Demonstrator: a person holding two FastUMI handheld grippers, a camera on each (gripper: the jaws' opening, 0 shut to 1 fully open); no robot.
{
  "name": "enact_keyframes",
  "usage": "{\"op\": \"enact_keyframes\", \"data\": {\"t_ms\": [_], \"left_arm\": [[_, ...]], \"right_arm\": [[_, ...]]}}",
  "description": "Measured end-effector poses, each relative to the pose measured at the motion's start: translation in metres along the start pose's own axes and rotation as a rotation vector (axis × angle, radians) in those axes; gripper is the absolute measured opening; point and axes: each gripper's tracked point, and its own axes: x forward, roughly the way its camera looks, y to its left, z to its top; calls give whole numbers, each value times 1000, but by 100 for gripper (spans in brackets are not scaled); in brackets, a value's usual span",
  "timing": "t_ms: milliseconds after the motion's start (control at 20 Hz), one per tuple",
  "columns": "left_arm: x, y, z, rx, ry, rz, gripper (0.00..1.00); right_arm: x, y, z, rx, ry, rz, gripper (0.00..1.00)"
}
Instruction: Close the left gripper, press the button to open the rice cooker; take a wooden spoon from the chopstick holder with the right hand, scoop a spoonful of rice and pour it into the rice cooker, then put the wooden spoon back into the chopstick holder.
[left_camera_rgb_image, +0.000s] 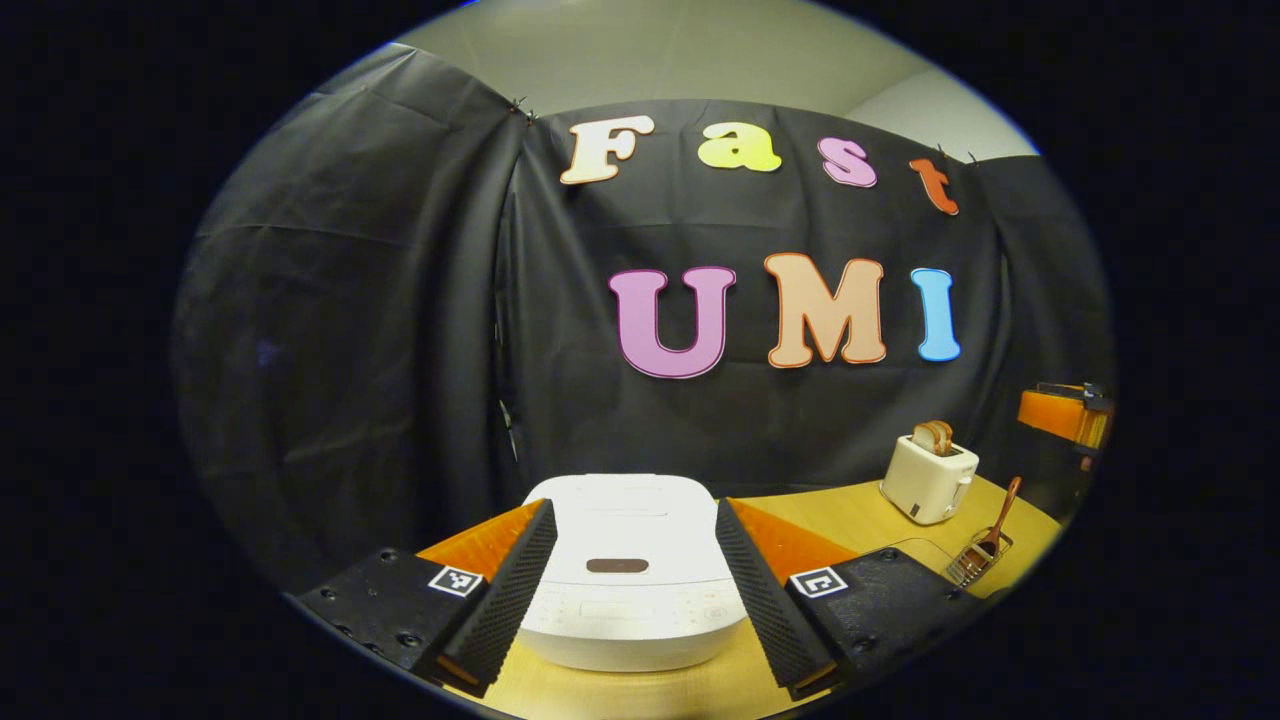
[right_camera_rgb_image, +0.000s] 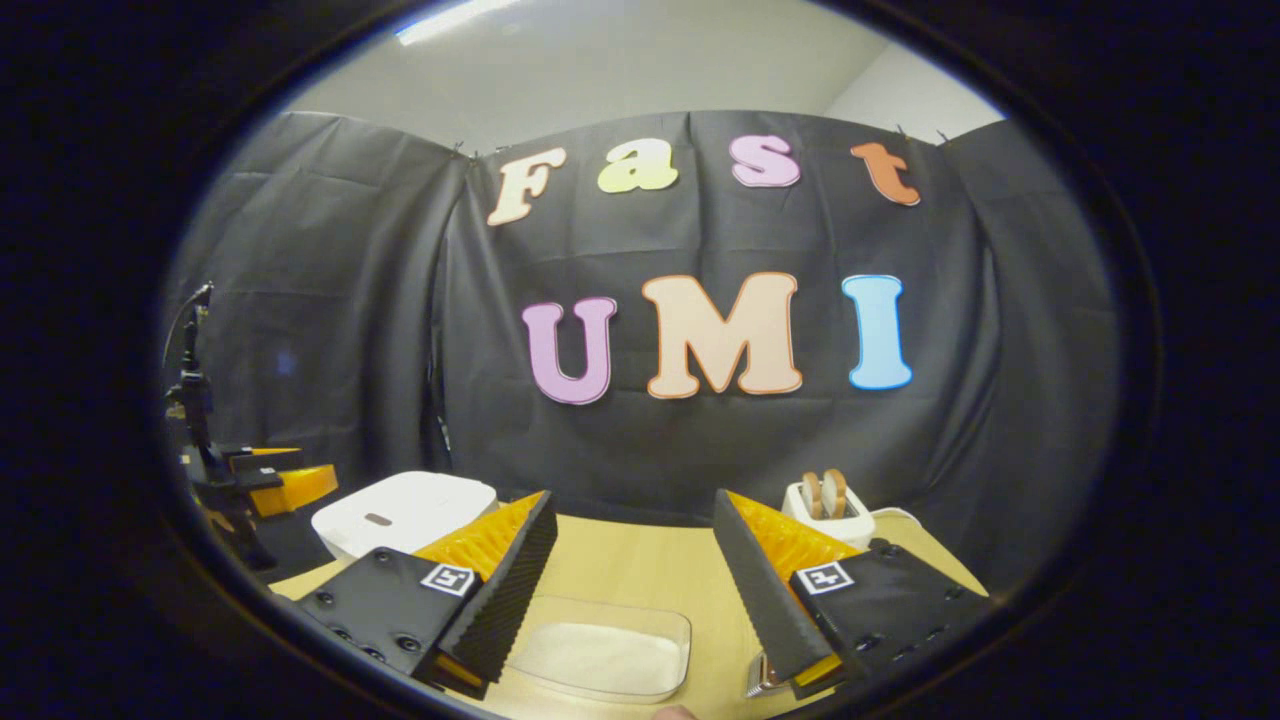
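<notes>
Left gripper (left_camera_rgb_image: 632, 585) jaws wide, straddling closed rice cooker (left_camera_rgb_image: 630, 570) at 6 o'clock | right gripper (right_camera_rgb_image: 632, 590) spread over rice tray (right_camera_rgb_image: 610, 650) | wooden spoon (left_camera_rgb_image: 1000, 520), seemingly in chopstick holder (left_camera_rgb_image: 975, 565), 4 o'clock.

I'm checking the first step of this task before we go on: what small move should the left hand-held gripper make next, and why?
Probably close the left hand-held gripper: it stands open, its fingers spread either side of the rice cooker, whose lid is still down. Shut fingers would give one tip to press the dark lid button.
</notes>
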Motion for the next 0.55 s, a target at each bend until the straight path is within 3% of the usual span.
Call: {"op": "enact_keyframes", "data": {"t_ms": [300, 550], "left_arm": [[-36, -1, 19, 26, -46, 41, 95], [-45, 6, 30, -19, -69, 60, 95]], "right_arm": [[-3, 11, 5, 41, -32, -6, 97], [-3, 12, 14, 52, -50, -10, 100]]}}
